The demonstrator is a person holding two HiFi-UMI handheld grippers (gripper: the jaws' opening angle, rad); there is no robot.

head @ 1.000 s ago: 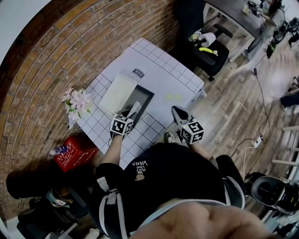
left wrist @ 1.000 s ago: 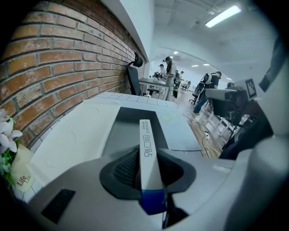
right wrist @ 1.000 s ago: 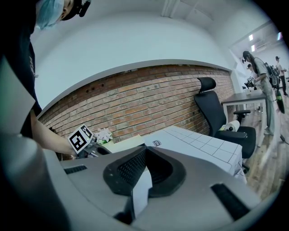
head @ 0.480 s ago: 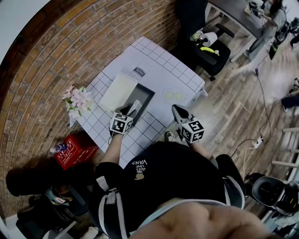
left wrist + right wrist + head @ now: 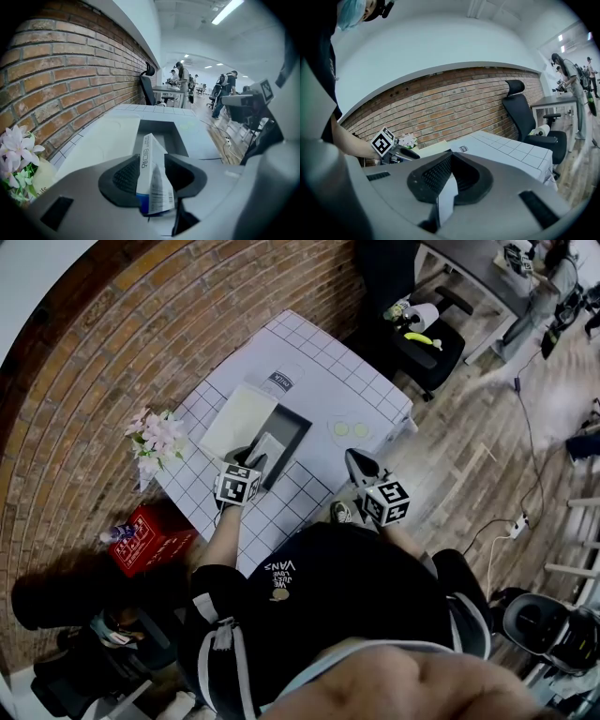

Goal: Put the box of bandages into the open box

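The left gripper (image 5: 251,461), jaws just opened wide, flanks the bandage box (image 5: 149,173) lying in the open box (image 5: 298,423); the right gripper (image 5: 449,157) is closed.

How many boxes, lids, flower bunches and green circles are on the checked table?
Boxes: 2, the open box and the box of bandages in it
Lid: 1, the cream lid beside the open box
Bunch of flowers: 1
Green circles: 2
Total: 6

Open-plan office: brick wall (image 5: 141,324), swivel chair (image 5: 427,343), desks (image 5: 459,263), ceiling strip lights (image 5: 229,11), wood floor (image 5: 469,456).
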